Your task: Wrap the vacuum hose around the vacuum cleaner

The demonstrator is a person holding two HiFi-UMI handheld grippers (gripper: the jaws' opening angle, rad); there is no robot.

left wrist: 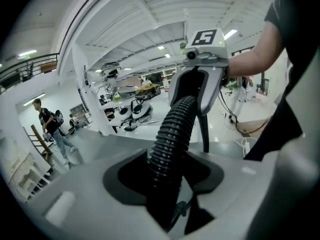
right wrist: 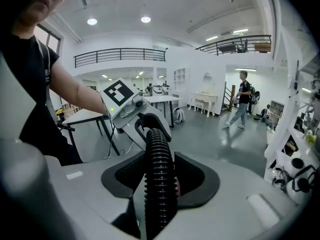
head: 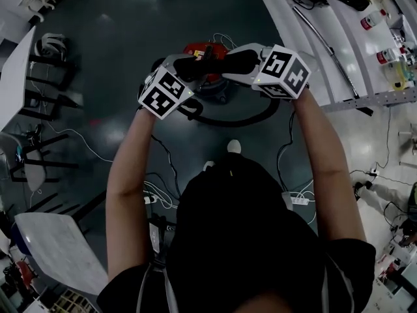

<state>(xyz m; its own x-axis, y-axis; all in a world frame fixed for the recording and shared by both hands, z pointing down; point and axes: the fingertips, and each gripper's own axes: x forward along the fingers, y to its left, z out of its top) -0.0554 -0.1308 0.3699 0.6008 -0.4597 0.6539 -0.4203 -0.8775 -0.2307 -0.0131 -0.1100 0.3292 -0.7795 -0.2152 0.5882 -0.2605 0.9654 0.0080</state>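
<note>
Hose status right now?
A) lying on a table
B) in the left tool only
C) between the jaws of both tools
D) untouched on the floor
C: the ribbed black vacuum hose spans from the left tool to the right tool, sitting between each one's jaws.

**Open floor ahead, clutter on either side**

We see bare floor (head: 130,25) ahead and to the left. The vacuum cleaner (head: 195,46) blocks the middle, its vacuum hose (head: 234,124) looped beside it. A workbench (head: 352,44) walls the right, dark stands (head: 45,70) the left, and cables (head: 168,168) lie near our feet
</note>
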